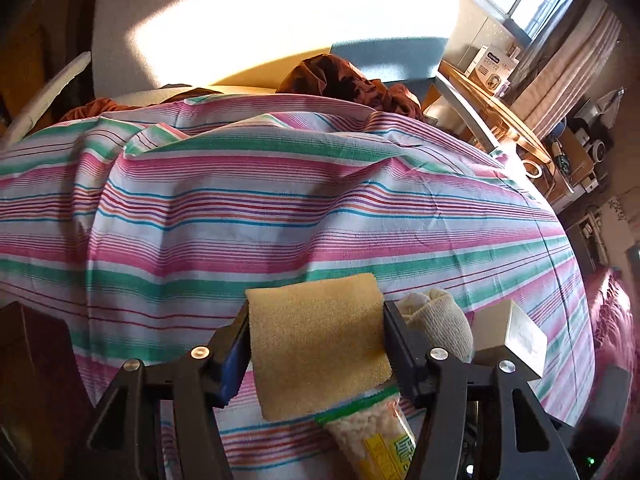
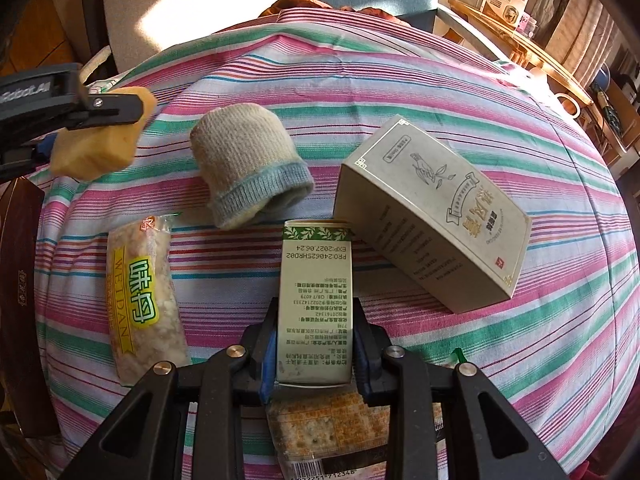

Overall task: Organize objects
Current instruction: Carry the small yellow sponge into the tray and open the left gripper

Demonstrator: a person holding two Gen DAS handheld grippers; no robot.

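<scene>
Clamped between the left gripper (image 1: 316, 336) pads, a yellow sponge (image 1: 320, 340); right gripper (image 2: 314, 344) grips a slim carton (image 2: 314, 300).

Warm sunlight glares on the back wall (image 1: 280, 12); fisheye edges bend and darken, perhaps slightly blurred.

Left gripper (image 1: 316, 344) clamped on a yellow sponge (image 1: 320, 344), held above the striped sheet (image 1: 280, 200). Snack packet (image 1: 376, 432) beneath; rolled sock (image 1: 440, 320) and grey box (image 1: 512, 340) alongside.
</scene>
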